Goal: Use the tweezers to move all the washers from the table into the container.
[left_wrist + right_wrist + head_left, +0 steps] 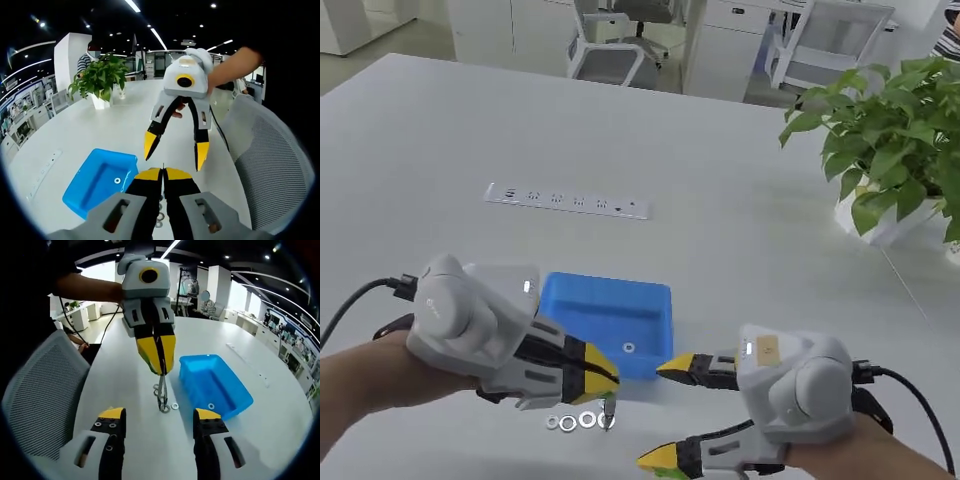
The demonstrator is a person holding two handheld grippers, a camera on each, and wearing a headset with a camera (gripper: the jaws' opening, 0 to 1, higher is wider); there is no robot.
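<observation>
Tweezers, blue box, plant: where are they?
tweezers [163, 395], right gripper view, thin shaft.
blue box [588, 318], head view, bare floor.
plant [890, 130], head view, leaves.

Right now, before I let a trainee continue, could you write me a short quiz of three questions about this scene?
1. True or false: the blue container already holds one washer.
2. Fill in: the jaws of the right gripper stand ____.
3. Which one holds the tweezers? A) the left gripper B) the right gripper

Key: 1 true; 2 open; 3 A.
</observation>
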